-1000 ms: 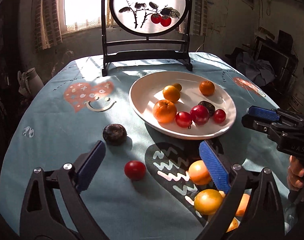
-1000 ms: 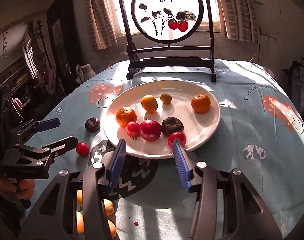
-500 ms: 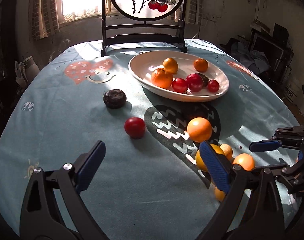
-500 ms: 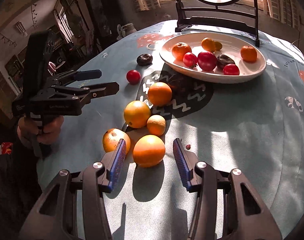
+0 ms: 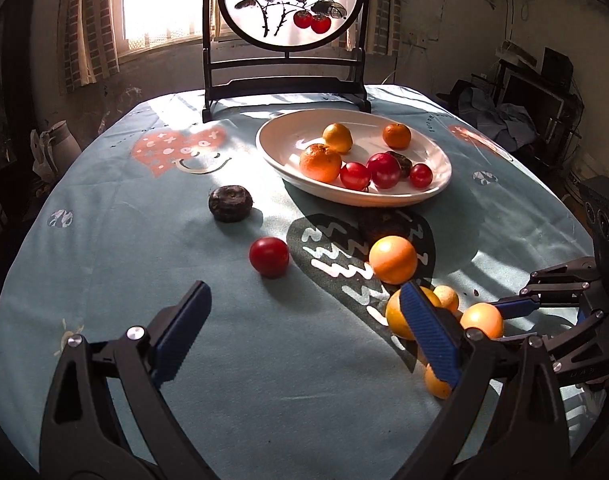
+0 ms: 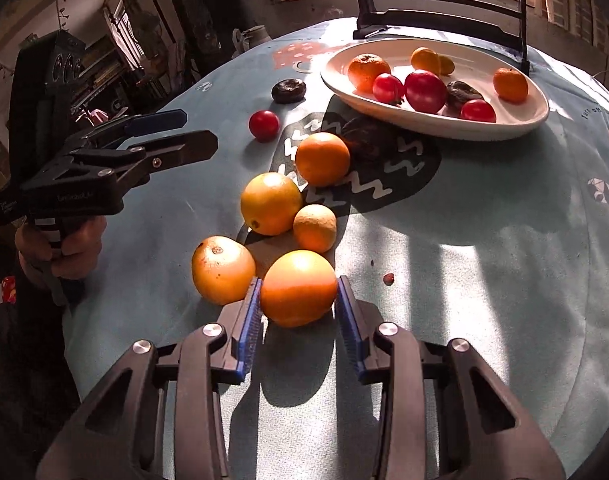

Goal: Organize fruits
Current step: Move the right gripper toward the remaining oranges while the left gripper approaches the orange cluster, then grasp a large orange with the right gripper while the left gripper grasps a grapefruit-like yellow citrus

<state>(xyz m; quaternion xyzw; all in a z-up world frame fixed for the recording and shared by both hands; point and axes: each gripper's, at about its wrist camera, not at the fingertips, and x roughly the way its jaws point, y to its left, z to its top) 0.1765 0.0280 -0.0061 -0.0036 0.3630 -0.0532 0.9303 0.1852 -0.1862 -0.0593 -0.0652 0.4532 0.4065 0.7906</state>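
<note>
Plate (image 5: 436, 196) on counter (image 5: 264, 360): three oranges, three red fruits, and what looks like one dark fruit, partly hidden. Right gripper (image 6: 298, 312), jaws just closing, pinches an orange (image 6: 298, 286) near the counter's front edge; left gripper (image 5: 300, 336) spread, empty.

Right hand-held gripper (image 6: 298, 306) closing; left hand-held gripper (image 5: 304, 328) agape.

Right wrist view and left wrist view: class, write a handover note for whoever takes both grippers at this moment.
Right gripper: jaws have just been closing; pads are on the near orange, not yet lifted off the cloth.
Left gripper: open, empty, above the cloth.
Done: several fruits lie in the plate.
Left: the near orange, four other oranges, a red fruit and a dark fruit on the cloth.
</note>
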